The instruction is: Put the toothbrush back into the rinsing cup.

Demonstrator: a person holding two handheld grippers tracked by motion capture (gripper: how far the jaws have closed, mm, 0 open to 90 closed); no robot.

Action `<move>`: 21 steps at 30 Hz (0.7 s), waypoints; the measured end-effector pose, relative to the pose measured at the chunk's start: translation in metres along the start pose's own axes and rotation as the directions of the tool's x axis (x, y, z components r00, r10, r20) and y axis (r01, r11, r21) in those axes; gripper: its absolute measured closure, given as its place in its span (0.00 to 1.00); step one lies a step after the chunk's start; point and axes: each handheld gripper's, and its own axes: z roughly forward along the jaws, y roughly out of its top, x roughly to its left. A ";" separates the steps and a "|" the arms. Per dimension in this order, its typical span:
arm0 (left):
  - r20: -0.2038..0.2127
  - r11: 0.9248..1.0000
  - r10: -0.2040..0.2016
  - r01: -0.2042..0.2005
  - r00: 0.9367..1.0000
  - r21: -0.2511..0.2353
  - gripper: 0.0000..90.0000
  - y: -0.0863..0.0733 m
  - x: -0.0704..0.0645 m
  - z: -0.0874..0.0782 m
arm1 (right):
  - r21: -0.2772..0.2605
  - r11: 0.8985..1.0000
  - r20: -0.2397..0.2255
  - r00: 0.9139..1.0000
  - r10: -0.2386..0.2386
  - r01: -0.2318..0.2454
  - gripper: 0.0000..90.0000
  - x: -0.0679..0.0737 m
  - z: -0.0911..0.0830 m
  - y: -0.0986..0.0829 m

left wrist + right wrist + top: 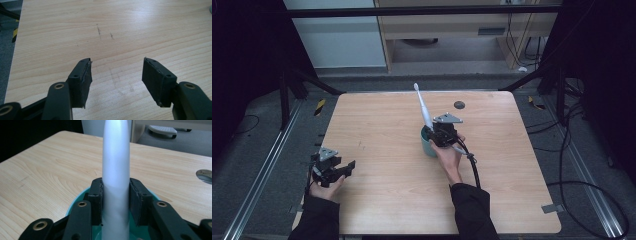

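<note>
- My right gripper [439, 134] has its jaws clamped on the body of the white electric toothbrush [422, 106], right above the teal cup [428, 145]; the right gripper view shows both pads pressed against the smooth handle [116, 170] with the cup rim [75, 207] just beneath them.
- The toothbrush stands nearly upright, its lower end inside the cup and its brush head leaning away toward the table's far edge. I judge I am either seating it or lifting it out.
- Main risk: the handle is round and slick, so it could slide or twist between the pads and drop crooked into the cup.
- Second risk: the jaws sit very close to the cup rim. A sideways drift of my hand could knock the rim and tip the light cup, which nothing is steadying.
- If I let go while the brush leans this far, its long upper part could lever the cup over.
- My left gripper [332, 169] is well apart from the cup, near the table's [377, 130] left edge, jaws spread wide over bare wood and holding nothing, so it cannot brace the cup quickly.
</note>
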 end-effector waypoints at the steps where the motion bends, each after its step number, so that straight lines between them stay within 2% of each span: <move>1: 0.000 1.000 0.000 0.000 1.000 0.000 0.44 0.000 0.000 0.000 | 0.008 1.000 0.003 1.000 -0.003 0.003 0.73 0.000 0.001 0.000; 7: 0.001 1.000 0.002 -0.002 1.000 0.002 0.44 0.000 0.000 0.000 | 0.028 1.000 -0.010 1.000 0.001 -0.001 0.72 -0.001 0.002 -0.001; 15: 0.001 1.000 0.002 -0.002 1.000 0.002 0.44 0.000 -0.001 0.000 | 0.009 1.000 -0.020 1.000 -0.004 0.004 0.68 0.000 -0.004 0.003; 19: 0.001 1.000 0.002 -0.002 1.000 0.003 0.44 0.000 0.000 0.001 | 0.000 1.000 -0.027 1.000 -0.011 0.011 0.52 0.000 -0.014 0.007; 21: 0.001 1.000 0.001 -0.001 1.000 0.001 0.44 0.000 0.000 0.000 | -0.034 0.999 -0.019 1.000 -0.021 0.020 0.43 -0.002 -0.026 0.010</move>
